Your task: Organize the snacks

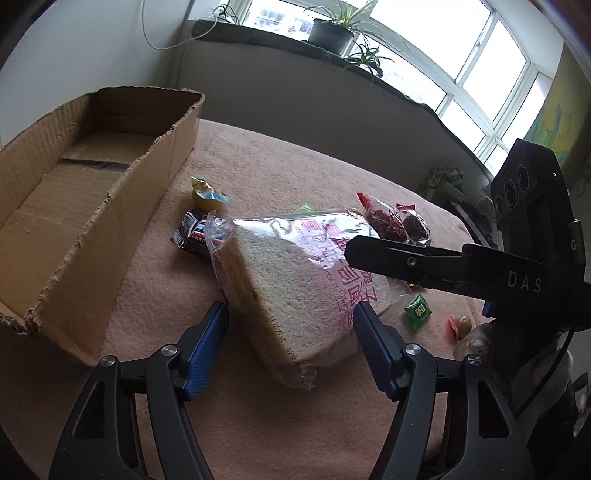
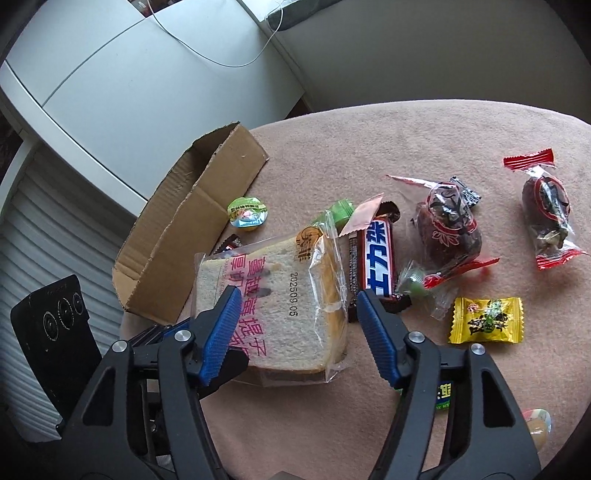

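A bagged slice of bread (image 1: 295,280) is seen lying on the pink-covered tabletop (image 1: 295,166), just beside the open cardboard box (image 1: 92,206), whose inside is bare.

The left hand-held gripper (image 1: 291,314) is held partly open astride the bread's near edge; its blue pads (image 1: 210,332) are close to the bag, but whether they press on it cannot be told. The right hand-held gripper (image 2: 297,304) is likewise partly open over the bread (image 2: 266,295), one pad (image 2: 221,321) lying above the slice and the other just off its edge; no firm grip is shown.

Around the bread are scattered snacks. In the right wrist view are counted one chocolate bar (image 2: 376,258) touching the bag, two dark red-wrapped cakes (image 2: 450,229), one yellow candy (image 2: 485,319), and one jelly cup (image 2: 247,214) by the box.

Only the left wrist view shows the window sill with one potted plant (image 1: 330,33), and a green candy (image 1: 417,312).
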`<state>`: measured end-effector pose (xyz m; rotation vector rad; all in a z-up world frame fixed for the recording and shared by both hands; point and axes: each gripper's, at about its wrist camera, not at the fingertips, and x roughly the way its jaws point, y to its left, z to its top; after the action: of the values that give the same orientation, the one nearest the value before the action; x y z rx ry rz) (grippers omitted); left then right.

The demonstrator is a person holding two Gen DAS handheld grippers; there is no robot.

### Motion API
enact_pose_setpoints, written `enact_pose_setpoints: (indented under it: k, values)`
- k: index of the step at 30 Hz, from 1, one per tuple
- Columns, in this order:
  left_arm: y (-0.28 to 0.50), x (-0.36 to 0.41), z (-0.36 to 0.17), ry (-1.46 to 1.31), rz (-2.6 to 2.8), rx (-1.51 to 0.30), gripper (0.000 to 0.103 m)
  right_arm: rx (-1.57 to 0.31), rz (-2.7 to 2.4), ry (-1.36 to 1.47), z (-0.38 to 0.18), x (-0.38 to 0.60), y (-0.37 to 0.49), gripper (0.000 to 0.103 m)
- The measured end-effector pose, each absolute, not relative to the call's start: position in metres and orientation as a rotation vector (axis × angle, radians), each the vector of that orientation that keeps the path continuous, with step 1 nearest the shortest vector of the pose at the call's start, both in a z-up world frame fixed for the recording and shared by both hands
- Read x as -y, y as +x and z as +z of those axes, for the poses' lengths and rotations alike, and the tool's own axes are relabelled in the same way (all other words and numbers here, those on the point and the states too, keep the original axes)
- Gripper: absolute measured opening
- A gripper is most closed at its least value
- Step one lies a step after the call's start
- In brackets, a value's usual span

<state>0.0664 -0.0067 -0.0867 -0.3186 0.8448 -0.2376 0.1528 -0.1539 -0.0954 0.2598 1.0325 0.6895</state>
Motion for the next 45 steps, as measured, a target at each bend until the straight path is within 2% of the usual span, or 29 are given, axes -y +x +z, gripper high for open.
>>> enact_pose_setpoints:
  k: [10, 22, 34, 45]
  values:
    - [0.066, 0.01, -0.08, -0.284, -0.233, -0.825, 0.068, -1.019, 0.687, 0.216, -0.087, 0.148, 0.143, 0.06]
    - [0.044, 0.006, -0.05, -0.262, -0.243, -0.73, 0.068, -0.933, 0.688, 0.184, -0.045, 0.142, 0.118, 0.06]
    - [0.019, -0.043, -0.021, -0.28, -0.17, -0.632, 0.068, -0.863, 0.776, 0.113, -0.008, 0.084, 0.103, 0.06]
    - [0.021, -0.104, -0.02, -0.324, -0.046, -0.603, 0.068, -0.864, 0.87, 0.027, -0.007, 0.01, 0.113, 0.06]
